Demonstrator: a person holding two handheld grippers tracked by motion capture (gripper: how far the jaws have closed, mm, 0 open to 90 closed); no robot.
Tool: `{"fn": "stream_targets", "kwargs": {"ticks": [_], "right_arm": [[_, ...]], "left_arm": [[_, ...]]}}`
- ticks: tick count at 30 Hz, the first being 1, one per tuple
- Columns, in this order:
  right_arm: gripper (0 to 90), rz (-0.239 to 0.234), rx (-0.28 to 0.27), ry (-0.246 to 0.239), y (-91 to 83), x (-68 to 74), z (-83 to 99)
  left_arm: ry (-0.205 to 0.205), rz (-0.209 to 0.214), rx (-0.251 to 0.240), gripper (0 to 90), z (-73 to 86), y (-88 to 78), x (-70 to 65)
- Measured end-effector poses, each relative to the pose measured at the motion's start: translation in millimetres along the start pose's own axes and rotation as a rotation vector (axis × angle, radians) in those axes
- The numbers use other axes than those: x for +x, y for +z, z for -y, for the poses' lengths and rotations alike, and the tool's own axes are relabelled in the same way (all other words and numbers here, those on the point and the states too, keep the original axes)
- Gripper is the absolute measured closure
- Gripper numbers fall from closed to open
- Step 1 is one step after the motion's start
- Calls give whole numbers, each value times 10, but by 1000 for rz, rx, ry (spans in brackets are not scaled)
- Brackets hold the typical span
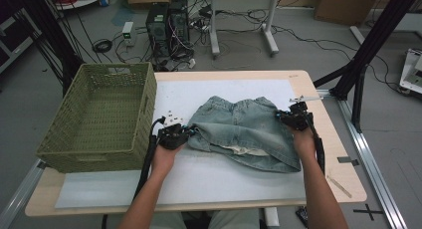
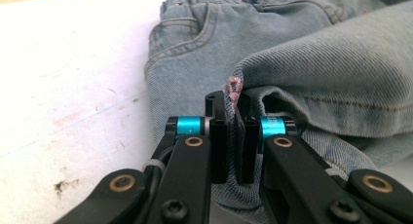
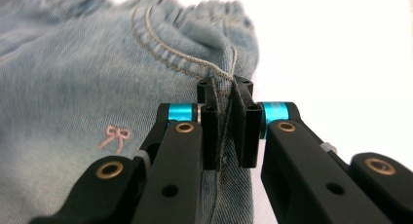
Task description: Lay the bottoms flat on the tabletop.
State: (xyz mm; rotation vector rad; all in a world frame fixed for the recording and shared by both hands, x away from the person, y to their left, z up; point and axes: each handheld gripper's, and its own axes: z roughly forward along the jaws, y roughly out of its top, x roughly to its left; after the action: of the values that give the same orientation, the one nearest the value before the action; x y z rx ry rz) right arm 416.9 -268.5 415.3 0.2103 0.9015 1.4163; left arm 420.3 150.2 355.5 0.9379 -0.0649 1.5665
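**Two-point pinch on a pair of denim shorts, ready for lifting**

Centre of the high view: denim shorts [image 1: 243,132] spread on the white mat [image 1: 209,181], waistband toward the top of the frame, one part already doubled over. Left of centre: left gripper [image 1: 185,134] at the garment's left edge. Right of centre: right gripper [image 1: 284,117] at its right edge. Far left: green woven basket [image 1: 102,114], nothing inside, probably the destination.

Left gripper view, centre: jaws closed tight on a doubled fold of the shorts [image 2: 302,68], a frayed pinkish corner [image 2: 234,85] poking up between the tips. Right gripper view, centre: jaws closed on the side seam [image 3: 228,83] just below the gathered waistband; small pink bow embroidery [image 3: 115,138] at lower left.

To do the step well:
- Keep both pinches firm; thick, doubled denim likely to slip from shallow bites.
- Raise both ends evenly, at matched height, to keep the cloth taut and level between the grips.
- Lift high enough to clear the mat before moving leftward, avoiding drag or an unfolding hem.
- Watch the left bite: held near a corner, so most at risk of pulling free.
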Motion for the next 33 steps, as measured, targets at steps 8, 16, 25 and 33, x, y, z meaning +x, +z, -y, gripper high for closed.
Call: {"fn": "stream_targets", "kwargs": {"ticks": [8, 16, 25, 33], "right_arm": [[832, 148, -7, 22, 169, -53, -97], [599, 66, -17, -29, 10, 108, -4], [565, -112, -138, -138, -437, 528, 255], [672, -319, -106, -288, -517, 1100, 498]], "left_arm": [[-3, -27, -8, 863, -68, 104, 4], [-8, -9, 3, 613, -65, 94, -17], [32, 31, -45, 495, -13, -94, -105], [40, 58, -45, 505, 44, -179, -172]]}}
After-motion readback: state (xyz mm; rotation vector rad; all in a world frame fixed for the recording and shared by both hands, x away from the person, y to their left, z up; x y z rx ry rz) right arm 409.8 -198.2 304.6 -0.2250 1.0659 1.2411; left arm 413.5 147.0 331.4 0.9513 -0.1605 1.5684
